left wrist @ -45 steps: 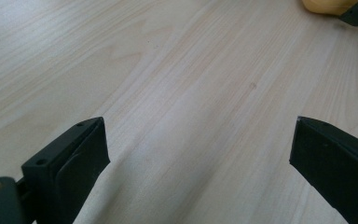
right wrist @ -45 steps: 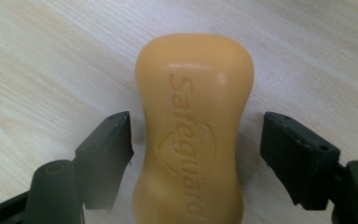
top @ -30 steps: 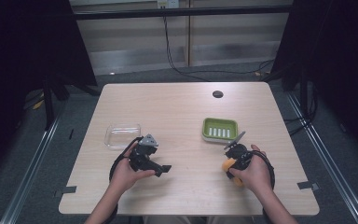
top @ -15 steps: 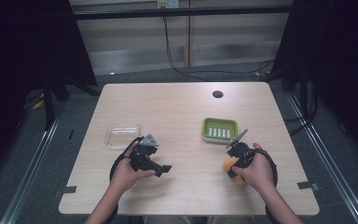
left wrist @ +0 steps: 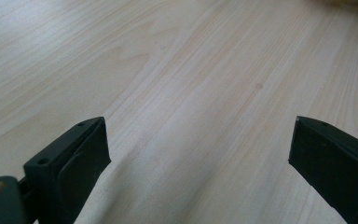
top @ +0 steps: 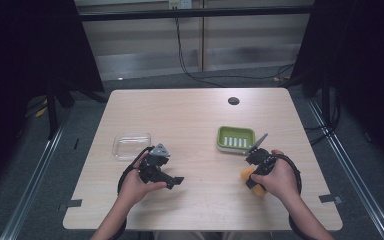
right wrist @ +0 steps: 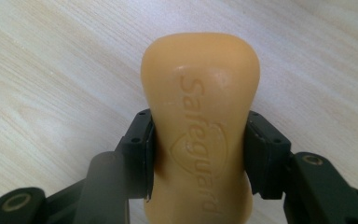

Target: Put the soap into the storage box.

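On the table's (top: 195, 115) left side sits a clear plastic lid (top: 131, 145), flat on the wood, near the front-left quarter. Just beside it, toward the person, is the left gripper (top: 175, 181) in the left hand (top: 139, 184); grey three-cornered plate on top, black cable looped back around the wrist. Jaws point roughly toward table centre. Left gripper view: both black jaws spread wide, nothing between them, bare wood grain (left wrist: 191, 93) underneath. Gripper looks close to the surface; contact with the table can't be confirmed.

Mid-table, toward the far edge, a small dark round grommet (top: 233, 100).

Right of centre: green soap dish (top: 236, 138), ribbed inside with pale slats, standing free on the table. Not touched by either gripper.

Right of and nearer than the dish: right gripper (top: 250, 176) in the right hand (top: 279, 179), cable looped at the wrist. It's pinching an orange soap bar (top: 247, 175). Right gripper view: soap bar (right wrist: 200, 126) clamped across its narrow waist, pads (right wrist: 139, 154) pressed on both sides, embossed "Safeguard" face toward the camera, long axis running away from the jaws. Bar sits near the dish, clearly apart from it, over the wood at the front-right. Whether it's resting on the table or just above it, can't tell.
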Demonstrator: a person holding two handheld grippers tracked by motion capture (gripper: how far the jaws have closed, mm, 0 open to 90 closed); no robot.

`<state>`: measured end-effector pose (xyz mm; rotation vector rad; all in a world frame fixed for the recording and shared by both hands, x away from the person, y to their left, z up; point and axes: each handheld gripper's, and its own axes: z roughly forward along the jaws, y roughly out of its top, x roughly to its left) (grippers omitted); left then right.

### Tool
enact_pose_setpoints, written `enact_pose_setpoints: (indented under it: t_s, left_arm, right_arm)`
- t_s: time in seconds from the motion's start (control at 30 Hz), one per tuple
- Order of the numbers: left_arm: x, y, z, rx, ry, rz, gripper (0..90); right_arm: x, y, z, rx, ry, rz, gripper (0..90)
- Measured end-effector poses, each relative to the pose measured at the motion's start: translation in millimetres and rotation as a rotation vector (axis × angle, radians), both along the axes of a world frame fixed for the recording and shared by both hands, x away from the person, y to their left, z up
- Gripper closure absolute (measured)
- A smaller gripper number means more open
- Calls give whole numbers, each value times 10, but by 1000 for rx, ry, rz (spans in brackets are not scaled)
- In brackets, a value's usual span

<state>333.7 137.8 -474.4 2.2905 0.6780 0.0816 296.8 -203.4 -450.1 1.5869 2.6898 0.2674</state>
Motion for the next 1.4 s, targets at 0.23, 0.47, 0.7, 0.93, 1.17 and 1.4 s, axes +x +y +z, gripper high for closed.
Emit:
enact_pose_setpoints:
  t_s: [0.23,0.47,0.7,0.93,1.17,1.4]
  left_arm:
    - [-5,-14,-9,13,5,-4,47]
    - [1,-9,-8,7,4,0,46]
    - [-3,-23,-25,4,0,-1,46]
    - [-10,-43,-22,1,1,-7,39]
    - [-23,-61,-5,4,3,-17,39]
    - [-37,-90,3,4,-2,-29,39]
  right_arm:
    - [48,7,39,15,13,28,509]
    - [90,21,80,23,23,58,510]
    - [139,6,137,10,21,80,510]
    - [207,5,192,5,19,123,510]
    - [256,28,238,-5,-10,158,510]
    - [298,-6,273,6,-29,178,509]
